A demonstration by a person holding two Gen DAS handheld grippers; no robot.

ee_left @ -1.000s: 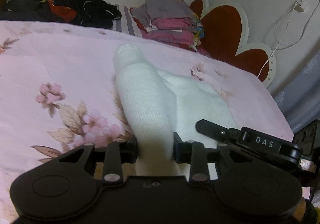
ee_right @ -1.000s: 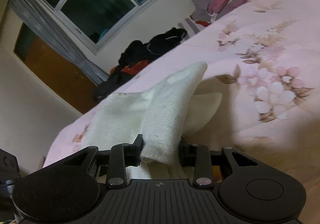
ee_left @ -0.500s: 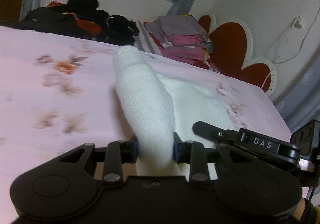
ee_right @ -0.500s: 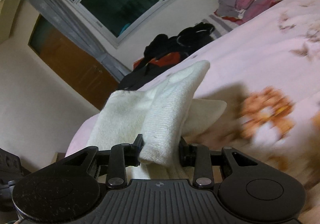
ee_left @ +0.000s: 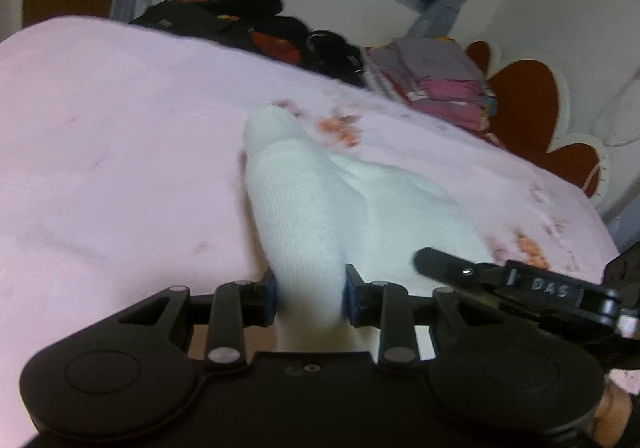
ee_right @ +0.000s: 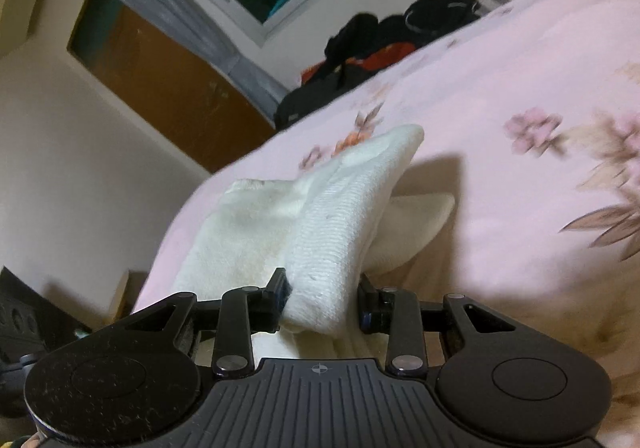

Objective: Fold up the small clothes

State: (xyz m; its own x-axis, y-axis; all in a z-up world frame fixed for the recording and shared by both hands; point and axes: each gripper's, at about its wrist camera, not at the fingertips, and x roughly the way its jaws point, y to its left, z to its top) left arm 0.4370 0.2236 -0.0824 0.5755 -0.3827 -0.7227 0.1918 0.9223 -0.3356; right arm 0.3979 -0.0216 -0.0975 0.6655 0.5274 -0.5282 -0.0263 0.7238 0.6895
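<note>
My left tongs (ee_left: 310,298) and right tongs (ee_right: 322,302) each clench an end of the white knitted cloth (ee_left: 304,207), stretched between them above the pink floral bed (ee_left: 120,127) ahead.

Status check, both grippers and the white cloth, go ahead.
Left gripper shut on white cloth. Right gripper shut on the same cloth, held over the pink bedspread. Nothing in the way; clothes piles sit at the far edge.

A white ribbed sock (ee_left: 300,232) lies lower centre; the bedspread (ee_right: 520,95) is pink with pink-and-orange flowers and brown leaves. Upper centre, black clothes (ee_left: 248,19); upper right, a red-and-white headboard (ee_left: 528,103).
</note>
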